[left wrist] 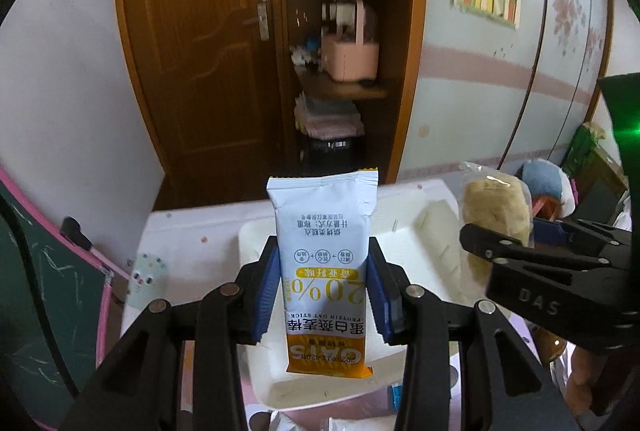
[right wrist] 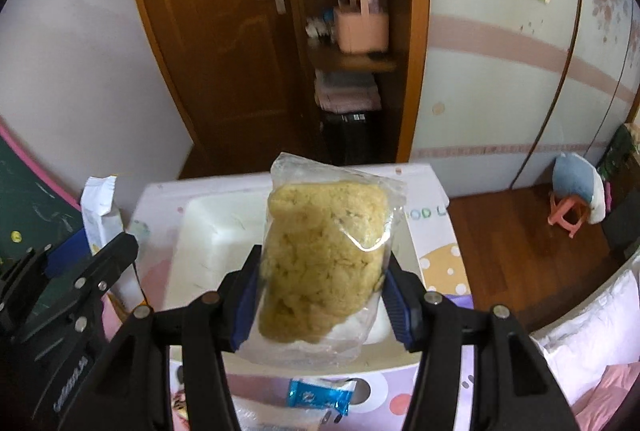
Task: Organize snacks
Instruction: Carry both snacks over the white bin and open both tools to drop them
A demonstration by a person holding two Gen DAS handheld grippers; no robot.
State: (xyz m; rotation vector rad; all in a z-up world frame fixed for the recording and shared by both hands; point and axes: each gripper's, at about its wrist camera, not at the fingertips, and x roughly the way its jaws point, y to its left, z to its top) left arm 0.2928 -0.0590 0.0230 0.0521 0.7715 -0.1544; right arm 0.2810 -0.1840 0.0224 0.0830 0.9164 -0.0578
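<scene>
White tray, frame centre, on a patterned table: the likely drop point, both snacks carried above it. Step: transport; next, lower each and release inside the rim.

Clear bag of yellow crumbly cake, centre of the right view, clamped in the right gripper.

Protein oat stick, white-and-orange wrapper, upright, pinched by the left gripper.

Blue packet, bottom centre; contents unclear.

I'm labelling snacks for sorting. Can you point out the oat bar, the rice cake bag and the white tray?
oat bar (left wrist: 324,231): left wrist view, white upper wrapper.
rice cake bag (right wrist: 324,255): right wrist view, yellow cake middle.
white tray (right wrist: 216,227): right wrist view, bare inside floor.
</scene>
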